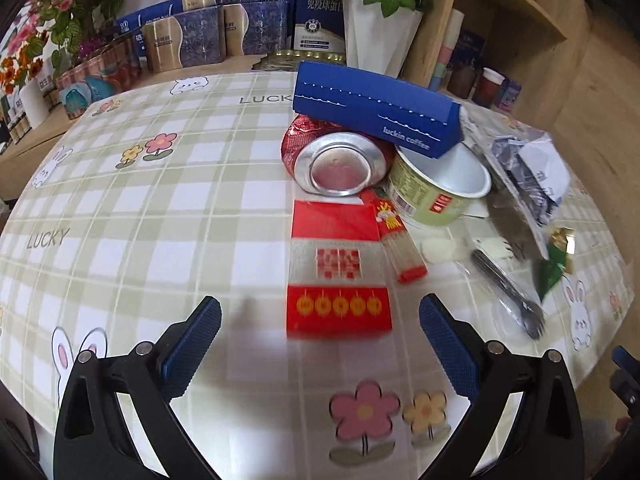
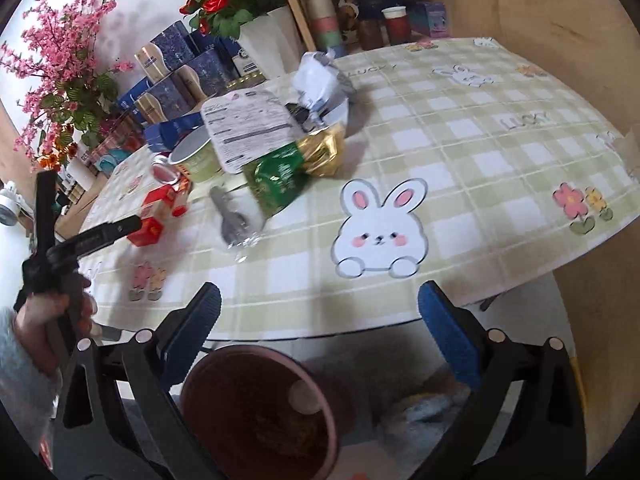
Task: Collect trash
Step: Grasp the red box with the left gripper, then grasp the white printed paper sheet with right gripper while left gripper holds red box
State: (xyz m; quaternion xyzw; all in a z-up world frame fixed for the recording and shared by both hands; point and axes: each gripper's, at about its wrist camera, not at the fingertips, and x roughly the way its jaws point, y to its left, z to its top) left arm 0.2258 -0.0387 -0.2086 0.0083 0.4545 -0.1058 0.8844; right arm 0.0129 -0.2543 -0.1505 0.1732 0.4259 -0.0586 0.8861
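Observation:
A pile of trash lies on the checked tablecloth [image 1: 160, 200]. In the left wrist view I see a red carton [image 1: 338, 268], a crushed can [image 1: 340, 164], a blue coffee box [image 1: 376, 110], a green paper bowl [image 1: 438, 188], a plastic fork [image 1: 506, 288] and a green wrapper [image 1: 550, 272]. My left gripper [image 1: 320, 344] is open and empty, just short of the red carton. My right gripper [image 2: 320, 340] is open and empty, off the table's near edge, above a dark round bin [image 2: 260, 412]. The green-gold wrapper [image 2: 288, 168] and red carton [image 2: 156, 216] show in the right wrist view.
Boxes [image 1: 200, 36], a white flower vase [image 1: 380, 36] and flowers line the table's far side. A wooden shelf [image 1: 500, 20] stands at the back right. The left gripper's handle and the hand holding it [image 2: 60, 264] show at the left of the right wrist view.

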